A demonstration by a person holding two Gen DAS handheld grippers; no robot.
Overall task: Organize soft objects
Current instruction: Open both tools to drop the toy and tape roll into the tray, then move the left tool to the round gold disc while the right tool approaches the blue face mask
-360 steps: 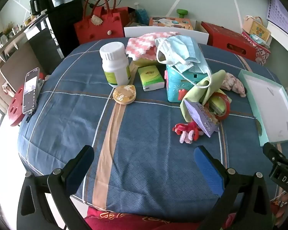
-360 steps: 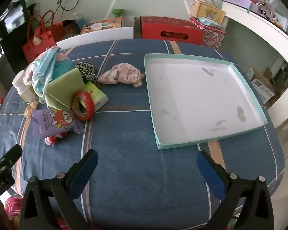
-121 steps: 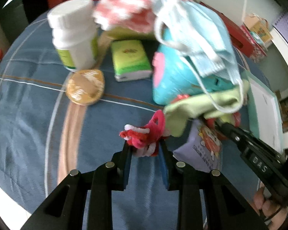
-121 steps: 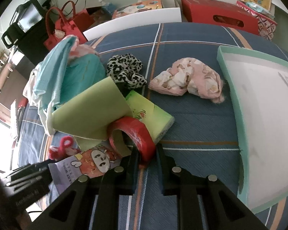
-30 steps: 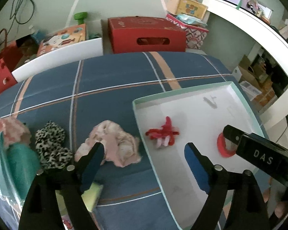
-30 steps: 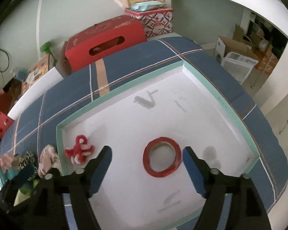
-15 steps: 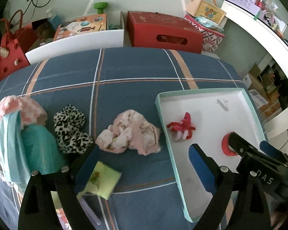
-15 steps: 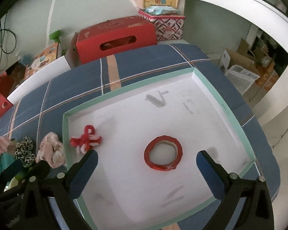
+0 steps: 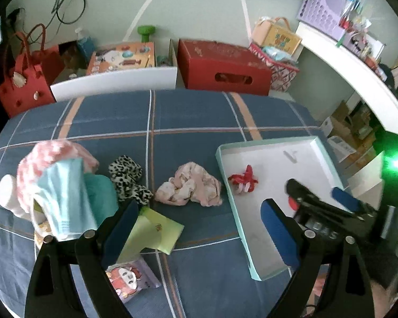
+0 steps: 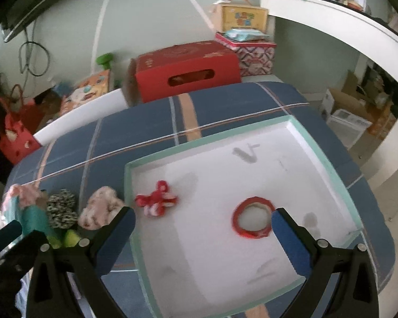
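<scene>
A white tray with a mint rim [image 9: 226, 180] [image 10: 128, 185] lies on the right of the blue checked tablecloth. In it lie a red and white scrunchie [image 9: 243, 179] [image 10: 156, 201] and a red tape ring [image 10: 253, 221]. A pink crumpled cloth [image 9: 189, 188] [image 10: 98, 209] and a leopard scrunchie [image 9: 128, 179] [image 10: 61, 208] lie left of the tray. My left gripper [image 9: 199, 233] is open and empty above the table near the pink cloth. My right gripper [image 10: 203, 237] is open and empty above the tray and also shows in the left wrist view [image 9: 318, 209].
At the left are a teal box draped with a blue mask [image 9: 66, 193], a pink checked cloth [image 9: 53, 151], a white bottle [image 9: 6, 193], a yellow-green sheet [image 9: 151, 232] and a snack packet [image 9: 131, 278]. A red box [image 9: 223, 66] stands behind the table.
Both grippers have pulled back and up from the tray, open and empty. The scrunchie and tape ring stay in the tray. The left view has swung left, showing more of the clutter.
</scene>
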